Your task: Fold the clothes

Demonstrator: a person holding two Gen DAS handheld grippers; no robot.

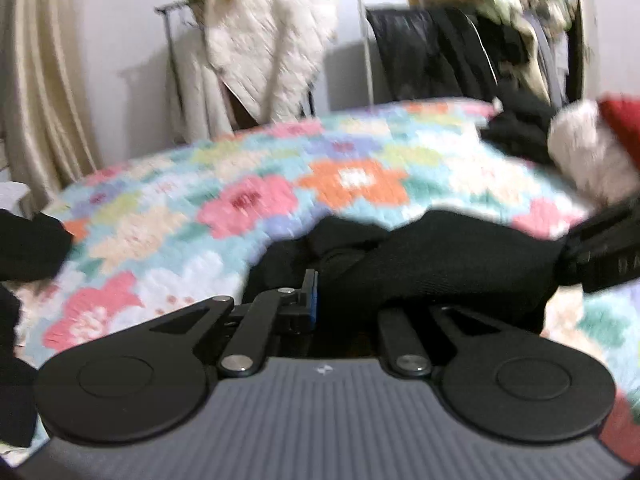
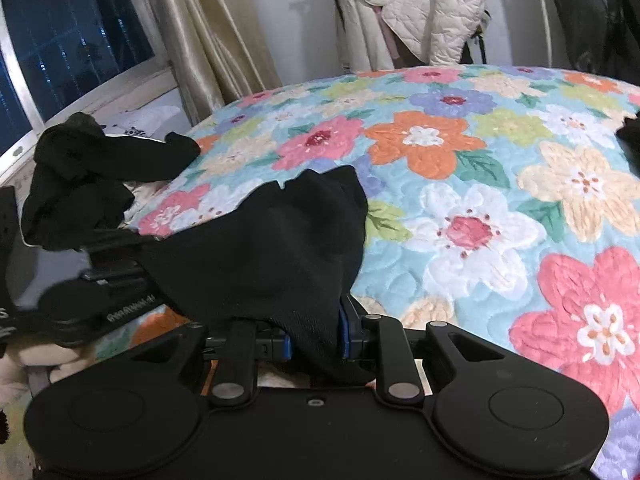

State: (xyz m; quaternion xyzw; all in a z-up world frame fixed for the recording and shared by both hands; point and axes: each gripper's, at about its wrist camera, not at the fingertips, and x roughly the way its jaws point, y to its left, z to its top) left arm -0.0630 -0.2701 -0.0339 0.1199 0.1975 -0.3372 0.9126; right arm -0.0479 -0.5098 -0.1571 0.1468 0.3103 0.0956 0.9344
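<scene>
Well, both grippers are low over the bed (image 2: pixel 500 168), w/ its bright flower quilt. The right gripper (image 2: pixel 314 338) is pinched nearly shut on a black cloth (image 2: pixel 264 248); the cloth hangs down between its blue pads (image 2: pixel 343 334) and spreads up & to the left across the quilt. The other end goes to the left gripper (image 1: pixel 348 308). In the left view that gripper's blue pad shows on one side only; the cloth (image 1: pixel 432 256) covers the other finger, so it looks closed on the cloth, but the pic is blurry. The cloth is stretched between the 2 grippers, just above the bed.

More black clothes (image 2: pixel 92 176) lie in a heap at the bed's left edge, near the window (image 2: pixel 60 40). A cream coat (image 2: pixel 432 4) hangs on a rack behind the bed, next to a beige curtain (image 2: pixel 208 32). In the left view a white furry thing (image 1: pixel 588 152) w/ red on it sits at the far right.
</scene>
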